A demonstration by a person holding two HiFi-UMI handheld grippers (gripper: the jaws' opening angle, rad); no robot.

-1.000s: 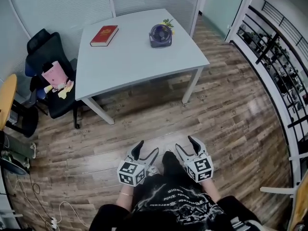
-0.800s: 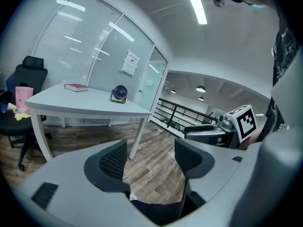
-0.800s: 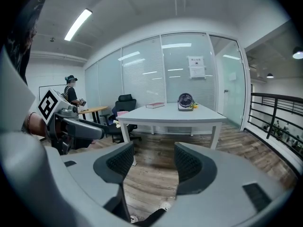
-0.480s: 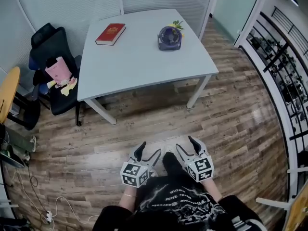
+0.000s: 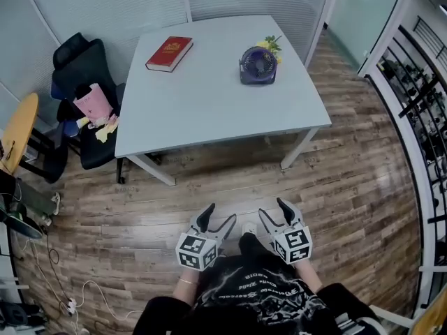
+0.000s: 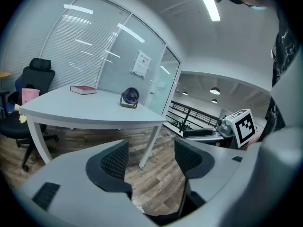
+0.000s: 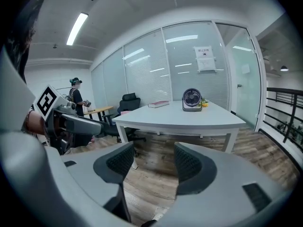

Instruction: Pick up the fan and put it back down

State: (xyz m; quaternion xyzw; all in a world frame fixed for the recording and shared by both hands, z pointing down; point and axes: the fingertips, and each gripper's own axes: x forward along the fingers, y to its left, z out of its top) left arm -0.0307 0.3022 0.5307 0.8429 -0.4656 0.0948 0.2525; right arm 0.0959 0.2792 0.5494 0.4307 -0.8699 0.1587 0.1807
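1. Head view: the fan (image 5: 258, 64) stands upright toward the far right of the worktop (image 5: 209, 103). Yellow flowers (image 5: 272, 45) sit just behind it, and a red book (image 5: 170, 53) lies well apart to its left.
2. You stand on the wooden floor (image 5: 335, 180), well back from the worktop; the approach is the step in hand.
3. Your left gripper (image 5: 218, 215) and right gripper (image 5: 274, 209) hang at your waist, fingers wide apart, holding nothing.
4. Next, by my judgement, walk to the near edge and reach across with fingers wide enough to take the fan.
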